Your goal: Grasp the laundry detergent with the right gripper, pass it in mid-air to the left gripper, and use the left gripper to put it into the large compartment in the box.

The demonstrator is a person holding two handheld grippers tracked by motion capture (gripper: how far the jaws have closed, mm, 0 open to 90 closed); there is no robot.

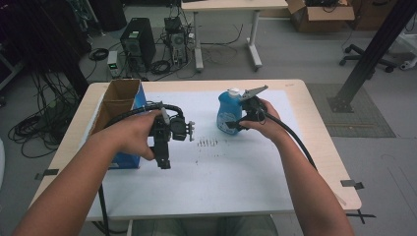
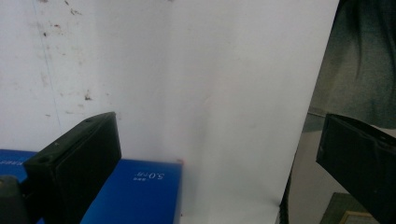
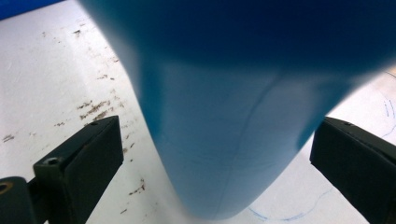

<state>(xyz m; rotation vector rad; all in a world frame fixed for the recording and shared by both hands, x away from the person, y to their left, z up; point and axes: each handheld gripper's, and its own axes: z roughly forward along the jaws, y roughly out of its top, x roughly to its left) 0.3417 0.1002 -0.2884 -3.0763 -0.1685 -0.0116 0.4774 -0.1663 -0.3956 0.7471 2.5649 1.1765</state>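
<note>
Blue bottle with a white cap, standing upright on the white sheet that covers the tabletop, right of centre and toward the far edge. Right hand-held gripper brought up against the bottle's right side, gripped by the person's right hand, grey three-cornered plate on top, black cable trailing back along the forearm. In the right gripper view, blue bottle close and blurred between the two black jaws, jaws spread wide with a gap on each side, not pressing the bottle: released.

Left hand-held gripper held by the left hand above the sheet at left of centre, well apart from the bottle, just beside the open cardboard box with blue sides standing at the left edge of the tabletop. In the left gripper view, left hand-held gripper with jaws wide apart and nothing between them, likewise released; white sheet beyond, a blue box face with small white print low in the picture, dark fabric past the sheet's edge at the right.

Small dark specks on the sheet between the two grippers, near the bottle's base.
</note>
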